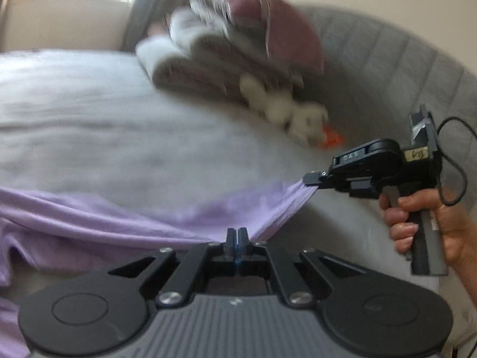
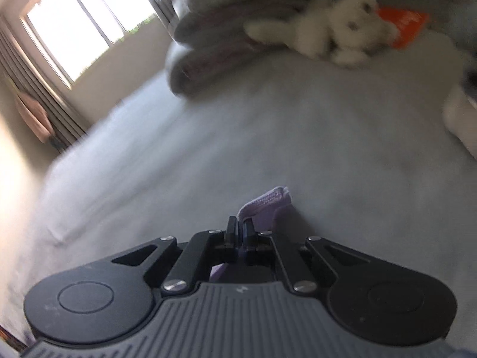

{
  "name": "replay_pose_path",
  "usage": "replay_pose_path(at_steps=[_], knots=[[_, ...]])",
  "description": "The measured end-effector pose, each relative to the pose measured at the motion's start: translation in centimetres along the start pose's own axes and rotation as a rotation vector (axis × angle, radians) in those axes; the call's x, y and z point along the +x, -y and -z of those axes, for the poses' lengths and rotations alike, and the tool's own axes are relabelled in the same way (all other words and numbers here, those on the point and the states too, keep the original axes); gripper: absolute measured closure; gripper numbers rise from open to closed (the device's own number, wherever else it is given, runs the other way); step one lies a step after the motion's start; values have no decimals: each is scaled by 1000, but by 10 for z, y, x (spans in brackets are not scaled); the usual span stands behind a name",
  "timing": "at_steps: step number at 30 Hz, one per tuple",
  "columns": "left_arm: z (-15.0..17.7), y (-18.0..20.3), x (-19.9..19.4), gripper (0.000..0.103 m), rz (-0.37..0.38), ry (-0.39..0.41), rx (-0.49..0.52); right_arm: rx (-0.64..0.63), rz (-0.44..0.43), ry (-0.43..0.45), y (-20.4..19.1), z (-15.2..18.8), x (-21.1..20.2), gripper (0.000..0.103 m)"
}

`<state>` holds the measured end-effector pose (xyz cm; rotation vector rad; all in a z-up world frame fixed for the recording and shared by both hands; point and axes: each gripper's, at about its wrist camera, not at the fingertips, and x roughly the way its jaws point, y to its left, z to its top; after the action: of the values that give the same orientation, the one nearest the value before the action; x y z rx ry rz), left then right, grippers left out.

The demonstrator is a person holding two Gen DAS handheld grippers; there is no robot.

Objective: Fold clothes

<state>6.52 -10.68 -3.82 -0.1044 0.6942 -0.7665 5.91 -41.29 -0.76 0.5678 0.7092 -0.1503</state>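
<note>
Behind lilac garment: blurred stack

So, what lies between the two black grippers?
A taut stretch of the lilac cotton garment runs from left gripper to right gripper; the left wrist view shows it.

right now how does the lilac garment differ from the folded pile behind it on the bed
The lilac garment lies spread out and rumpled; the folded pile is stacked.
The garment is pinched by both the left tongs and right tongs; nothing holds the pile.
The garment is plain lilac; the pile mixes maroon and grey.
Both rest on the pale bedcover.
</note>
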Motion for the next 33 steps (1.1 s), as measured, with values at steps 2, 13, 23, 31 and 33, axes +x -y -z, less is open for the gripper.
replay_pose_path(at_steps=[2,13,23,31,33], knots=[[11,2,8,103,-7,-53,21,-13,21,-33,15,14,0,100],[-14,2,15,76,63,-187,31,-88,-77,-42,54,35,-33,86],[-76,49,111,51,87,-248,155,-14,-158,6,97,34,-36,78],[-106,64,186,45,145,-327,141,-82,-206,10,91,31,-32,64],[-109,65,200,55,188,-375,130,-92,-204,11,91,29,-29,64]])
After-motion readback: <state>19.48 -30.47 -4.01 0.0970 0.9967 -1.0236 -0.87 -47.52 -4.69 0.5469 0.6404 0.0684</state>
